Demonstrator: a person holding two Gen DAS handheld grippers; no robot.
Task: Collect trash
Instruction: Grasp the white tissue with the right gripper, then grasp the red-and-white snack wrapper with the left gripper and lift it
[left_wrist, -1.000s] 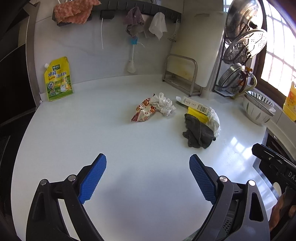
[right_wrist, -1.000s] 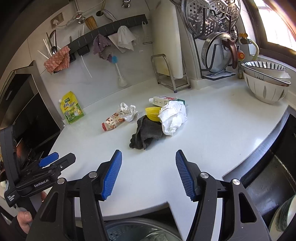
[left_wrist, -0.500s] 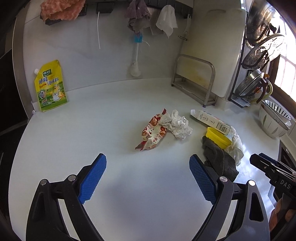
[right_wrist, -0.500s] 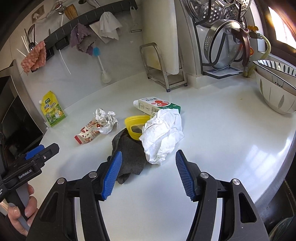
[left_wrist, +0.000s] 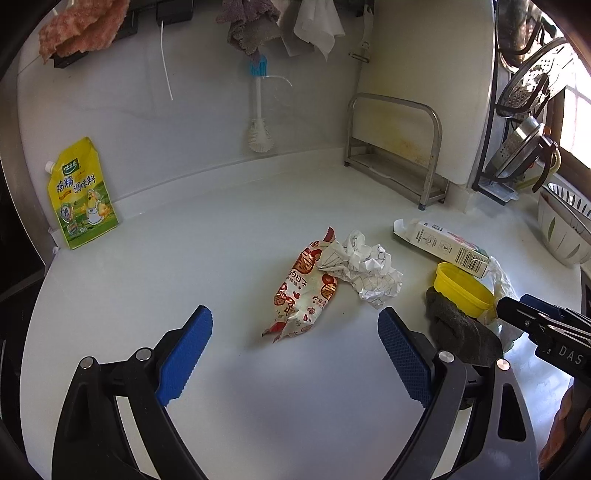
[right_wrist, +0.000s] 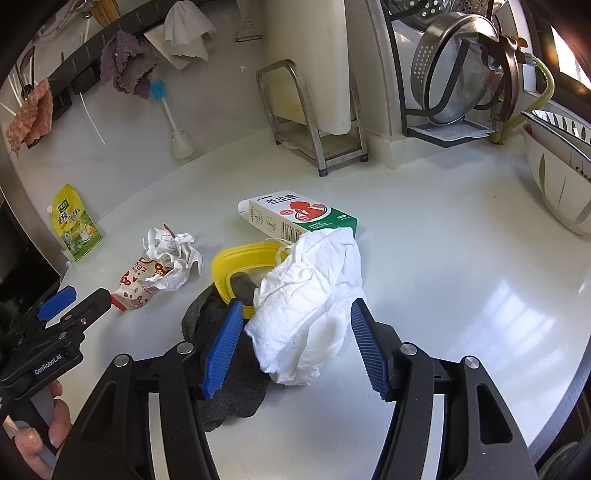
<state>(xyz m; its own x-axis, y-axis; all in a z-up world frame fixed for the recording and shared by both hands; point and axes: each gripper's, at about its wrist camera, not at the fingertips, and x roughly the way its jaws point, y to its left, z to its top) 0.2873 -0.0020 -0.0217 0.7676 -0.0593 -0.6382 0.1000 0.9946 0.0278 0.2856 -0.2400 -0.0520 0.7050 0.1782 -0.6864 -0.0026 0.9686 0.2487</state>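
Now | left gripper (left_wrist: 295, 354) jaws wide, empty, red snack wrapper (left_wrist: 304, 291) mid-frame just beyond | right gripper (right_wrist: 295, 343) jaws apart, white tissue (right_wrist: 310, 295) between them, unpinched, centre frame | white counter (right_wrist: 461, 266)

Glossy white counter (right_wrist: 461, 266); crumpled paper towel (right_wrist: 314, 295); matt grey cloth (right_wrist: 229, 387).

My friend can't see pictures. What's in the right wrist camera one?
The open right claw straddles a crumpled white tissue on a white counter. Behind the tissue lie a yellow lid, grey cloth and carton.
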